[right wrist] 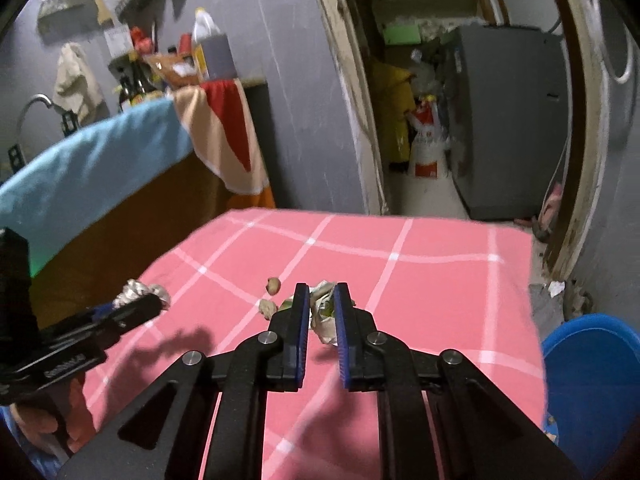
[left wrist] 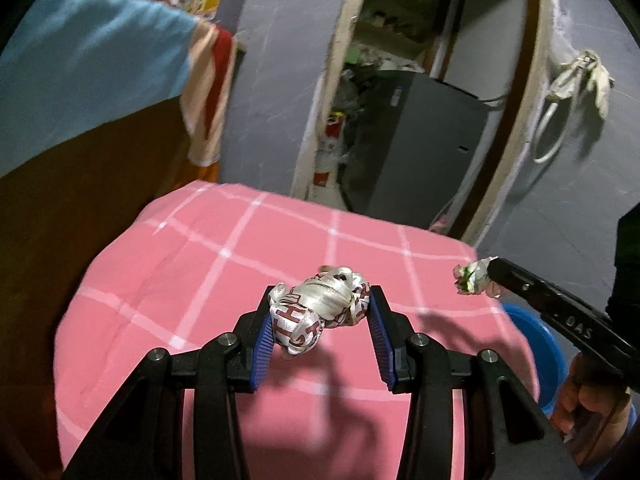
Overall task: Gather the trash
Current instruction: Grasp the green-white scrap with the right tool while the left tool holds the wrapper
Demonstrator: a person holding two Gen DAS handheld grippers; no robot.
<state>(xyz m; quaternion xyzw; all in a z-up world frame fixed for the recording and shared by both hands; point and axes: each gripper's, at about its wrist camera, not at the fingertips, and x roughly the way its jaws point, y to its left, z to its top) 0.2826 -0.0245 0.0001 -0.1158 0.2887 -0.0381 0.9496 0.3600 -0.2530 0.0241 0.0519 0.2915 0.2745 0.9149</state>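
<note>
My left gripper (left wrist: 322,312) is shut on a crumpled white wrapper with dark red letters (left wrist: 320,312), held above the pink checked cloth (left wrist: 200,280). My right gripper (right wrist: 322,300) is shut on a small crumpled paper wad with green marks (right wrist: 323,314), lifted off the cloth. In the left wrist view that wad (left wrist: 472,276) sits at the tip of the right gripper (left wrist: 494,270) at the right. In the right wrist view the left gripper (right wrist: 156,302) shows at the left with the white wrapper (right wrist: 136,292). Two small beige scraps (right wrist: 274,285) lie on the cloth.
A blue bucket (right wrist: 592,368) stands on the floor past the cloth's right edge. A brown counter with a blue towel (right wrist: 92,164) runs along the left. Behind the table, a doorway opens onto a grey appliance (right wrist: 516,120) and bags. A person's hand (left wrist: 588,404) grips the right tool.
</note>
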